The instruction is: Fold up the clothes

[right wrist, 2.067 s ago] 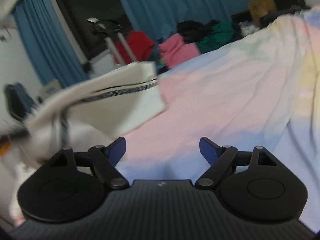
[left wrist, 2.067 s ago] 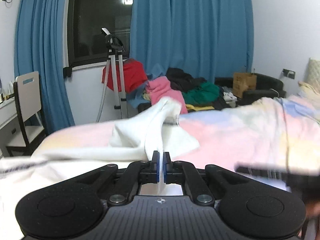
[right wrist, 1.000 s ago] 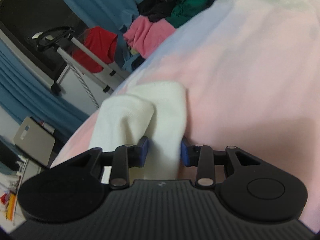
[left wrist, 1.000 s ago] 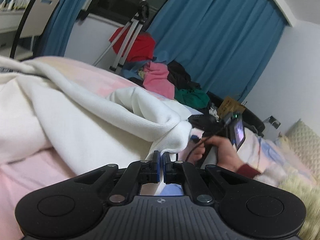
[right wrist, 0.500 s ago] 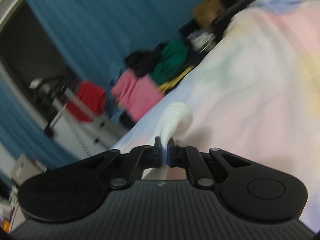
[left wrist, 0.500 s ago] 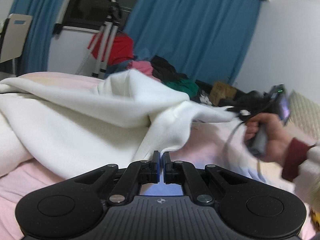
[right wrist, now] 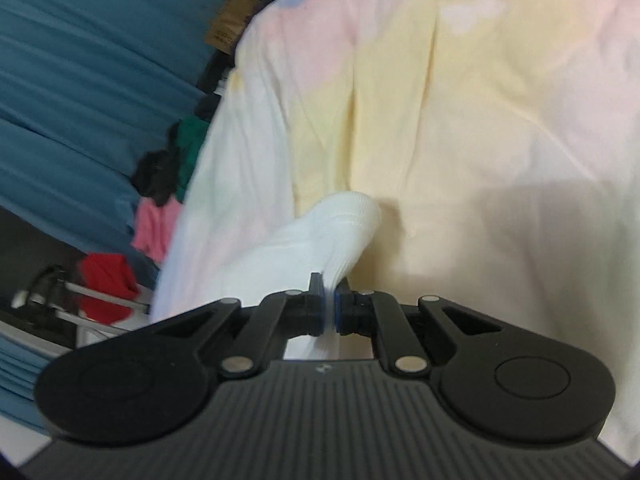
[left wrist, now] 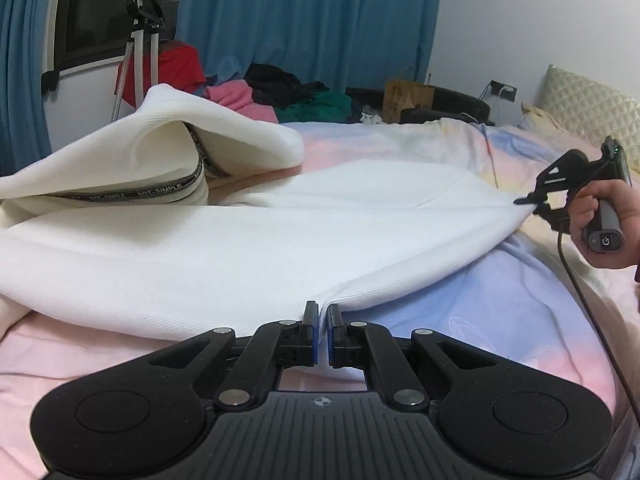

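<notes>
The left gripper [left wrist: 323,314] has its fingers [left wrist: 310,330] clenched on the near hem corner of a white ribbed garment [left wrist: 256,248]. The right gripper [right wrist: 328,298], seen in the left wrist view at the far right [left wrist: 522,201] in a person's hand [left wrist: 604,232], is pinching another corner of the same garment; in its own view the fabric [right wrist: 320,240] bunches out between its closed fingers [right wrist: 316,300]. Between the two grips the garment lies stretched across the bed [left wrist: 500,312], on a pastel pink, blue and yellow cover. Its far left part folds up in a hump, showing a lettered band [left wrist: 132,194] inside. Beyond the bed stand a tripod [left wrist: 138,36], a pile of clothes [left wrist: 280,94], a cardboard box [left wrist: 406,98] and blue curtains [left wrist: 312,16].
</notes>
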The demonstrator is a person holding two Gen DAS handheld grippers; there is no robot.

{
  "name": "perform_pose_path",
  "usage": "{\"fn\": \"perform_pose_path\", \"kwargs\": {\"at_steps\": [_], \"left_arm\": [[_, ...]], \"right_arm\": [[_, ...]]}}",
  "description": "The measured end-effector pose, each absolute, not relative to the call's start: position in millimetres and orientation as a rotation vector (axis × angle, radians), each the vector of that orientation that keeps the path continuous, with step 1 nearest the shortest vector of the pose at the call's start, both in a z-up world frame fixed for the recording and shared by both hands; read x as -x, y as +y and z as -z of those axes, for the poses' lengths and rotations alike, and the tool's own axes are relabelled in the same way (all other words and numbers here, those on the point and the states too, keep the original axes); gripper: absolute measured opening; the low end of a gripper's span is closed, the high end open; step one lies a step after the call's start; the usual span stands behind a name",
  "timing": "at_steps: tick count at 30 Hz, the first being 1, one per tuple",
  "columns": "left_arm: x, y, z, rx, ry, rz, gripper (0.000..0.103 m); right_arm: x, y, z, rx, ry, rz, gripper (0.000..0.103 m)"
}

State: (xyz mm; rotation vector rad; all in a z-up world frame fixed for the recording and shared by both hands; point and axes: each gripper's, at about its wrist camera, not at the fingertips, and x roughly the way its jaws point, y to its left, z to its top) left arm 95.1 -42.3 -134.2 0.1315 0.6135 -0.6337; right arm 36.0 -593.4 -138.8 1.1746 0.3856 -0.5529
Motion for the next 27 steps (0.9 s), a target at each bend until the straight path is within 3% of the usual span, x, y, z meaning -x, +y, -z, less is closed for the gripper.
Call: {"fn": "perform_pose_path", "kwargs": {"at_steps": [8,14,21,23,24,25,27], "left_arm": [[-69.2,-50.4,120.8,-0.142,0.548,0.698,0.007],[-68.1,-53.0,131.6,-0.179,0.588,0.7,0.009],[-63.8,-49.5,138.7,-0.202,0.611,0.687,0.009],[-65.3,-49.6,139.6,-0.2,0.621,0.682,0.009],[-66.4,-49.2,140.0,-0.199,0.626,0.679,0.009],[-66.6,-49.2,139.7,-0.199,0.63,0.677,0.009],[-66.8,-49.8,139.5,-0.201,0.634,0.672,0.009]], "right_arm": [[-16.1,-592.6,107.0,-1.046,0.188,0.589,0.006],[-21.1,-598.9,157.5,-1.113,0.375,0.642,0.006],[-33.9,-601.9,173.3,-1.217,0.419,0.528,0.013],[-37.6,-602.7,177.7,-1.246,0.431,0.495,0.035],[-39.4,-603.2,179.9,-1.26,0.437,0.478,0.042],[-39.5,-602.5,181.9,-1.284,0.437,0.446,0.047],[-41.1,-601.9,175.5,-1.265,0.419,0.447,0.047]]}}
